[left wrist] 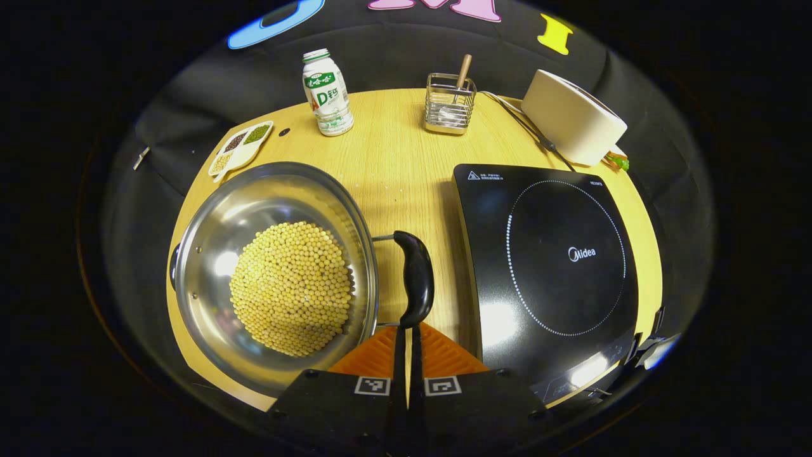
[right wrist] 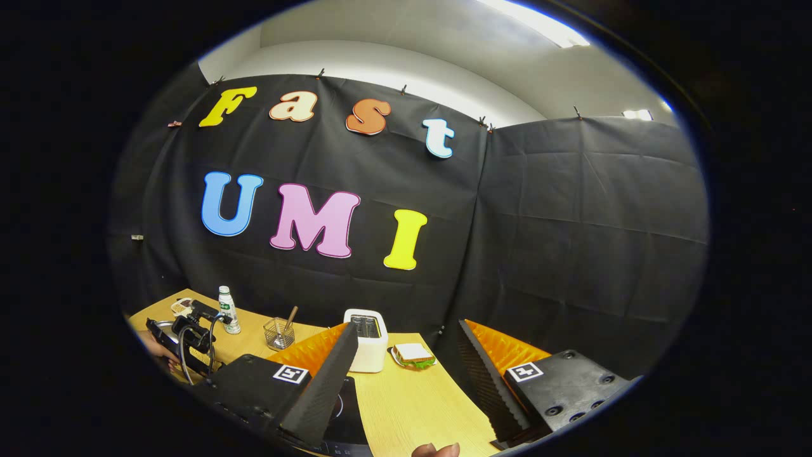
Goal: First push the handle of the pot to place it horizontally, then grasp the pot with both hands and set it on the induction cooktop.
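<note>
Pot (left wrist: 209, 254) of yellow beans sits on the table (left wrist: 406, 158), left of the induction cooktop (left wrist: 552, 266). Left claw (left wrist: 409, 343), fingers together, touches the near end of the pot's black handle (left wrist: 415, 279). Right claw (right wrist: 406, 381) hangs spread apart above the table's far side.

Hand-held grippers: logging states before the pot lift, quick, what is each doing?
Left hand-held gripper: shut, empty, tips at the pot handle.
Right hand-held gripper: open, empty, raised above the table.
</note>
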Tool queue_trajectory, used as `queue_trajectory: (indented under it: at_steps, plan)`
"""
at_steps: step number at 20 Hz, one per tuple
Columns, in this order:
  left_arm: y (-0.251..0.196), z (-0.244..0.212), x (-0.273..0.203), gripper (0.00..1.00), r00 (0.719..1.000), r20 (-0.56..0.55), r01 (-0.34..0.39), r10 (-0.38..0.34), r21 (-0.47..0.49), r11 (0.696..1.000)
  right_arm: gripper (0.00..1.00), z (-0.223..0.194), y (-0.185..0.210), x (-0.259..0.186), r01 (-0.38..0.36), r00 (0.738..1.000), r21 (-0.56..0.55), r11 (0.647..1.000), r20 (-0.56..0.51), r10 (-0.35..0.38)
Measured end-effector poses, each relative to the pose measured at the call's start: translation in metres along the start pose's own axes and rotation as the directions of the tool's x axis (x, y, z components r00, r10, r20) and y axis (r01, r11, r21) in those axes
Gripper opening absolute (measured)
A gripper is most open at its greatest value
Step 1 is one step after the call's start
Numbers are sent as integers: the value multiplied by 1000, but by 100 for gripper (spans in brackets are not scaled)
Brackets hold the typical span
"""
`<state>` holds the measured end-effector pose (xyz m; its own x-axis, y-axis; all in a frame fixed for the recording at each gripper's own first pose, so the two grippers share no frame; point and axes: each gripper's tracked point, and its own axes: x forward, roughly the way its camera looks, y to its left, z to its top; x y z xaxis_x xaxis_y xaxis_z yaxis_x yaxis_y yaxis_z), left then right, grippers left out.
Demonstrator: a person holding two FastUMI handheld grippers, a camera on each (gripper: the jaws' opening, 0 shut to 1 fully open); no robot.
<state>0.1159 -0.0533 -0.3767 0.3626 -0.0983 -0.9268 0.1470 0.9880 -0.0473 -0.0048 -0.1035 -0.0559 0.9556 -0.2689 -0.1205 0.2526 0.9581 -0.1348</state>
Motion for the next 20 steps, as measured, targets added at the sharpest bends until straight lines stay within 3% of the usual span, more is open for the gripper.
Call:
queue_trajectory:
  at_steps: [5, 8, 10, 13, 17, 20]
  plan:
    - [-22, -7, -28, 5, 987, 70, 145, -144, -10, 989, 98, -4, 25, -16, -57, 998, 12, 998, -17, 57]
    - [-20, 1, -63, 8, 963, 180, 199, -200, 22, 980, 98, -3, 57, -14, -118, 993, 13, 993, -26, 118]
    - [-11, 9, -87, 44, 943, 258, 209, -212, 38, 977, 98, -3, 77, -13, -160, 987, 16, 987, -28, 160]
    - [23, 22, -122, 97, 919, 364, 154, -155, 32, 988, 98, -1, 111, -14, -228, 973, 13, 974, -27, 229]
    - [71, 23, -146, 96, 900, 416, 147, -130, -9, 989, 98, -11, 167, -13, -344, 936, 47, 938, -63, 347]
    - [128, 17, -148, 96, 902, 428, 76, -60, -21, 997, 98, -28, 206, -12, -400, 903, 112, 909, -118, 412]
